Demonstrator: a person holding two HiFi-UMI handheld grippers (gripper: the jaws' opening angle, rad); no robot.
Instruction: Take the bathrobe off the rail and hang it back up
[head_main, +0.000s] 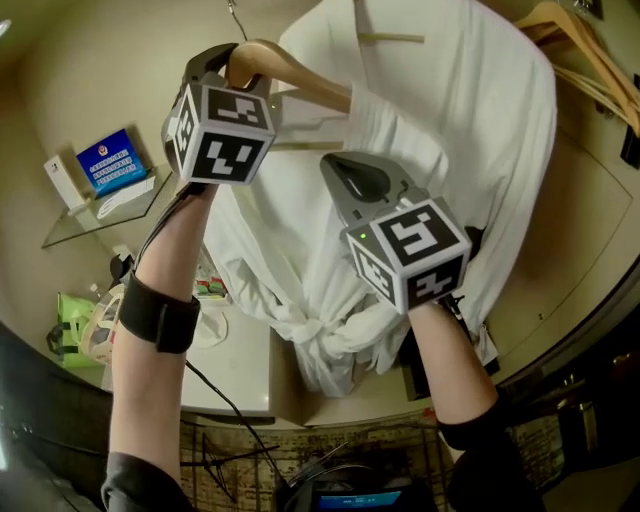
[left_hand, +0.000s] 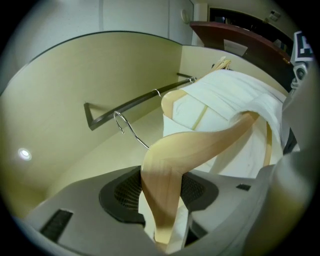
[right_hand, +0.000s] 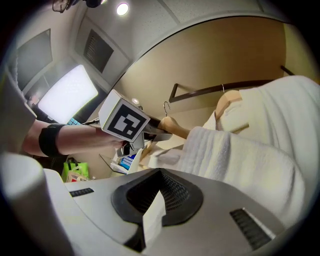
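Note:
The white bathrobe (head_main: 450, 130) drapes over a wooden hanger (head_main: 295, 78) in front of the curved beige wall. My left gripper (head_main: 232, 60) is shut on the hanger's left arm (left_hand: 165, 170). The hanger's wire hook (left_hand: 122, 125) hangs free, below and in front of the dark rail (left_hand: 135, 104). My right gripper (head_main: 350, 175) is shut on a thin fold of the robe's white cloth (right_hand: 152, 215), under the shoulder of towelling (right_hand: 215, 150). A second wooden hanger (left_hand: 172, 100) with white cloth on it hooks on the rail behind.
Empty wooden hangers (head_main: 585, 60) hang at the upper right. A glass shelf (head_main: 90, 220) with a blue-and-white box (head_main: 108, 160) sits at left. Below it are a green bag (head_main: 65, 325) and a white counter (head_main: 235, 375). A cable runs down my left arm.

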